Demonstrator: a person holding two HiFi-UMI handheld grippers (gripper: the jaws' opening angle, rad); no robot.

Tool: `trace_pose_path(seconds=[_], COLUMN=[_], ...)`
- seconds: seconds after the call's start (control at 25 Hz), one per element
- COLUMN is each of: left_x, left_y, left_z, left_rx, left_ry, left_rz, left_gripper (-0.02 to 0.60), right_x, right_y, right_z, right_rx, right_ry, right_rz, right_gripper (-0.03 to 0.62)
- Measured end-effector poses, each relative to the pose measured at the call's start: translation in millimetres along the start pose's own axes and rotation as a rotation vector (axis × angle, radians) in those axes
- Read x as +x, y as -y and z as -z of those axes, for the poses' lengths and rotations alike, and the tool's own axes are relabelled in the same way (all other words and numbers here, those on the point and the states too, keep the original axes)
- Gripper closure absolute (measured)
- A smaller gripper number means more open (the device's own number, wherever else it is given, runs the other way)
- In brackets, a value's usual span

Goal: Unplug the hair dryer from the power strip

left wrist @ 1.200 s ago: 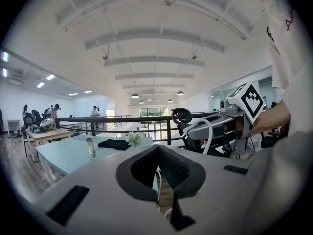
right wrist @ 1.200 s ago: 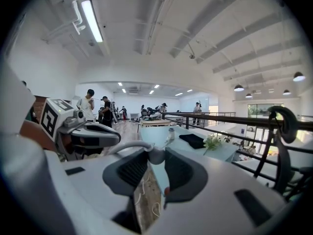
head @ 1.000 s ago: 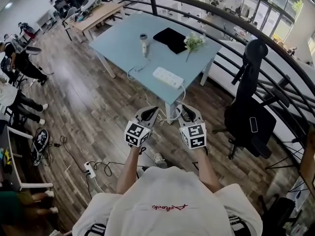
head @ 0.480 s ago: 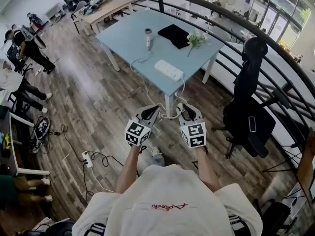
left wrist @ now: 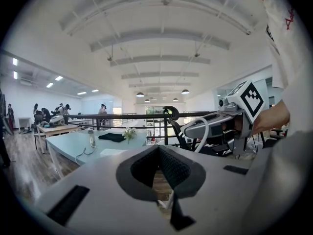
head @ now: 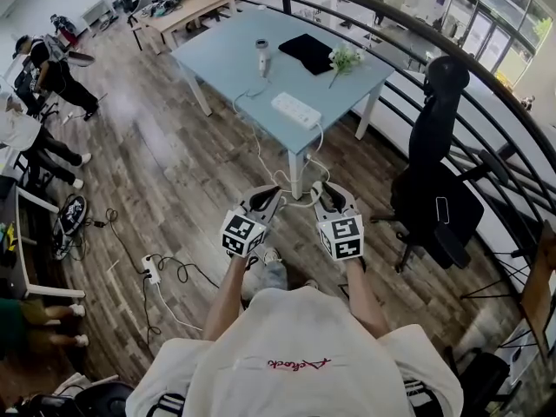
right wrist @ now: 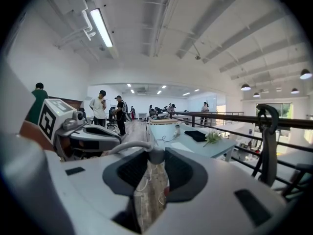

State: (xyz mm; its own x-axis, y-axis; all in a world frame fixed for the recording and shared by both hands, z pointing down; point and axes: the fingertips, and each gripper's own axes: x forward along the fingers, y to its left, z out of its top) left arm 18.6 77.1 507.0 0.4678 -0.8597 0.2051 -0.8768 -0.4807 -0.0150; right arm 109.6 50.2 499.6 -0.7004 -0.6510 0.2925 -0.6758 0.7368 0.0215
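Note:
A white hair dryer (head: 262, 56) stands upright on the pale blue table (head: 226, 59). Its cord trails toward a white power strip (head: 295, 109) near the table's front edge; at this distance I cannot tell whether the plug is seated. Both grippers hang side by side over the wooden floor, well short of the table. My left gripper (head: 263, 200) is shut and empty; its pads (left wrist: 173, 168) meet. On my right gripper (head: 328, 196) the jaws stand apart with nothing pressed between them. Through the gap I see floor and white cords (right wrist: 146, 180).
A black cloth (head: 313, 53) and white flowers (head: 345, 62) lie on the table. A black office chair (head: 434, 189) stands to the right, by a curved dark railing (head: 417, 33). A floor power strip with cables (head: 149, 269) lies to the left. People (head: 52, 76) stand far left.
The table and the floor cables have slid upward and grown smaller in the head view. Both grippers keep their place side by side, with their jaws as before.

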Motion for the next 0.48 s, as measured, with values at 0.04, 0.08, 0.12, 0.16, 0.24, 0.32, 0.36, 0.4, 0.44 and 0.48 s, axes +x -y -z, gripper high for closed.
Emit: trace_pose_path(seconds=[0.04,0.08,0.12,0.16,0.24,0.32,0.36,0.4,0.44,0.48], left_x=[-0.6,-1.1,-1.3,-1.3,-1.1,-1.9,-2.4,-2.8,-3.1,-3.4], left_y=[2.7,5.0,6.8,7.8,9.4,11.6,12.3,12.4,12.4,12.3], left_z=[-0.2,-1.0,-2.5,-4.6,-7.9,-8.0,-7.8,-7.8,-8.0,-8.3], left_rx=[0.002,0.004,0.007,0.011,0.018,0.022,0.023,0.024,0.025,0.026], left_ry=[0.000,0.001,0.002,0.004,0.006,0.005,0.005,0.006,0.007,0.009], left_rz=[0.001,0.002,0.003,0.003,0.003,0.003,0.003,0.003,0.003,0.002], left_gripper=[0.574,0.574,0.574,0.574,0.574,0.574,0.574,0.574,0.574,0.574], right_x=[-2.3,-4.6,-6.5,-7.8,-9.7,-11.8,-12.4,-12.8,-13.0,-13.1], right_y=[-1.0,-1.7,-1.9,-1.7,-0.5,-0.1,-0.2,-0.4,-0.6,-0.8], right_z=[0.5,0.8,0.7,0.3,0.2,2.2,2.8,3.1,3.3,3.3], right_rx=[-0.001,-0.002,-0.003,-0.004,-0.005,-0.004,-0.004,-0.004,-0.005,-0.005], right_ry=[0.000,0.001,0.002,0.005,0.007,0.004,0.003,0.003,0.003,0.003], right_rz=[0.000,-0.001,-0.001,0.000,0.001,0.003,0.004,0.004,0.004,0.004], right_gripper=[0.473,0.473,0.473,0.473,0.473,0.473,0.473,0.473,0.473,0.473])
